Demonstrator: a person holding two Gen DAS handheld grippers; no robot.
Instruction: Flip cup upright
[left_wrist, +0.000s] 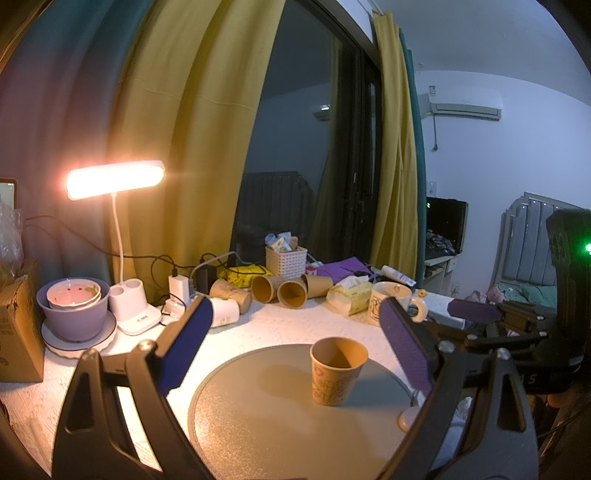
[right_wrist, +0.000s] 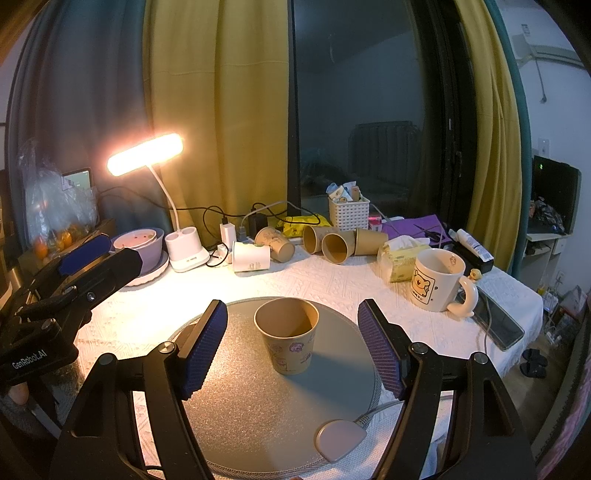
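A brown paper cup (left_wrist: 337, 369) with cartoon prints stands upright, mouth up, on a round grey mat (left_wrist: 258, 424). My left gripper (left_wrist: 295, 321) is open and empty, its blue pads well apart, the cup between and below them. In the right wrist view the same cup (right_wrist: 287, 334) stands upright on the mat (right_wrist: 240, 406) between the pads of my right gripper (right_wrist: 293, 310), which is open and does not touch it. The left gripper's body (right_wrist: 74, 273) shows at the left of that view.
Several paper cups (right_wrist: 332, 242) lie on their sides at the back of the white-clothed table. A white mug (right_wrist: 439, 280), tissue pack (right_wrist: 400, 258), phone (right_wrist: 498, 325), lit desk lamp (right_wrist: 147, 153), purple bowl (right_wrist: 144, 243) and white basket (right_wrist: 349, 212) surround the mat.
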